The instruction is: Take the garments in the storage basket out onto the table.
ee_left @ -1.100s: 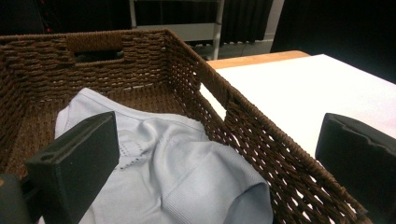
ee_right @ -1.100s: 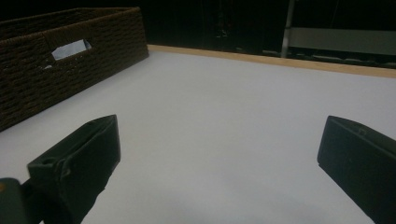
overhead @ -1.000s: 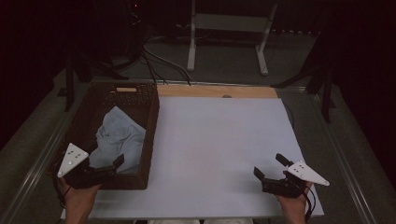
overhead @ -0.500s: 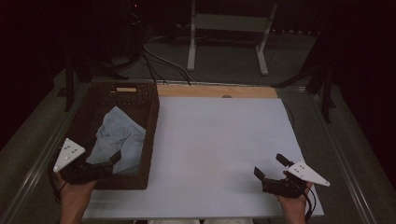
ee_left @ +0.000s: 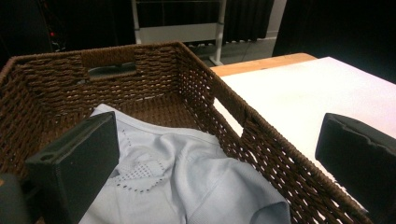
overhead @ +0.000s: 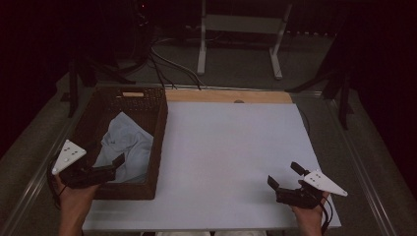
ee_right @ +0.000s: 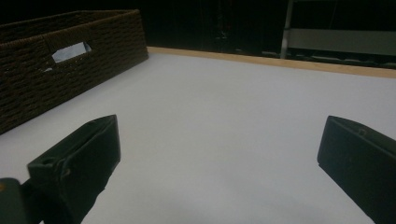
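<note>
A white worktop (overhead: pixel 231 157) is seen carrying a brown wicker basket (overhead: pixel 160 132) at its left edge — a pale blue cloth (overhead: pixel 125 147) is crumpled inside. The left gripper (overhead: pixel 118 164) is held over the basket's near end, jaws wide; the right gripper (overhead: pixel 285 176) — jaws wide, empty — is held near the worktop's front right corner.

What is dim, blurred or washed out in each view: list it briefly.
High view: dark overall, surroundings near black, white table dull grey, left hand-held gripper murky. Left gripper view: brighter, wicker basket and pale blue cloth sharp, near jaws soft. Right gripper view: table surface evenly lit, background black, right hand-held gripper jaws blurred.
</note>
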Demonstrator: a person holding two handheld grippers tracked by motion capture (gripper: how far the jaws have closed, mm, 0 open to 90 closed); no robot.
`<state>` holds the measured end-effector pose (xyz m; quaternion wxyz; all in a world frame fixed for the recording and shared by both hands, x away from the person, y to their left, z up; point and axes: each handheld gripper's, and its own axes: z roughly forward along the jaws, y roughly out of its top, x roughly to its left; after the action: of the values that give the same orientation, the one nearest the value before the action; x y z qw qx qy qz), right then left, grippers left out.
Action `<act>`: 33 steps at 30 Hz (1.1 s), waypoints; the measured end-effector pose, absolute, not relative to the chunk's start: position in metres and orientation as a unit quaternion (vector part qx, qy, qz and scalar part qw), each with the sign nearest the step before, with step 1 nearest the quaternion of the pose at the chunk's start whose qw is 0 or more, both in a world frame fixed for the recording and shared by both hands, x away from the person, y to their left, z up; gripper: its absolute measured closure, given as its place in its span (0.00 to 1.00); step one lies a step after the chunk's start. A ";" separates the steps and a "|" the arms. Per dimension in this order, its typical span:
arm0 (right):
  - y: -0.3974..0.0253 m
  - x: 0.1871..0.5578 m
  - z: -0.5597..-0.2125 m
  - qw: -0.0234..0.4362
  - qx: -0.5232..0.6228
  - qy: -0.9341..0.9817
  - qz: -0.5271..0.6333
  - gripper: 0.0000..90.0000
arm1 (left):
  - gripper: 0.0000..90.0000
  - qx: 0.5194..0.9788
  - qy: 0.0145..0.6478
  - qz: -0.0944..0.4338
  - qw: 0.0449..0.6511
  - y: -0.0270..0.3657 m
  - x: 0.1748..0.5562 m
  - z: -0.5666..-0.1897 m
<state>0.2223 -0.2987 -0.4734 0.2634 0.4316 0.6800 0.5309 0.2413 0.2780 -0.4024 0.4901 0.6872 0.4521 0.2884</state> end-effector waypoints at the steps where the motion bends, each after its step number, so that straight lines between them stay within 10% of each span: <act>1: -0.299 0.222 -0.473 0.263 0.432 0.680 0.531 0.00 | 0.01 0.689 0.451 0.287 0.490 0.279 0.242 -0.402; 33: -0.300 0.223 -0.474 0.262 0.435 0.677 0.533 0.00 | 0.01 0.704 0.456 0.277 0.468 0.283 0.275 -0.400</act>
<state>0.2226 -0.3000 -0.4737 0.2625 0.4346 0.6769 0.5330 0.2745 0.2830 -0.4002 0.4684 0.7045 0.4560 0.2765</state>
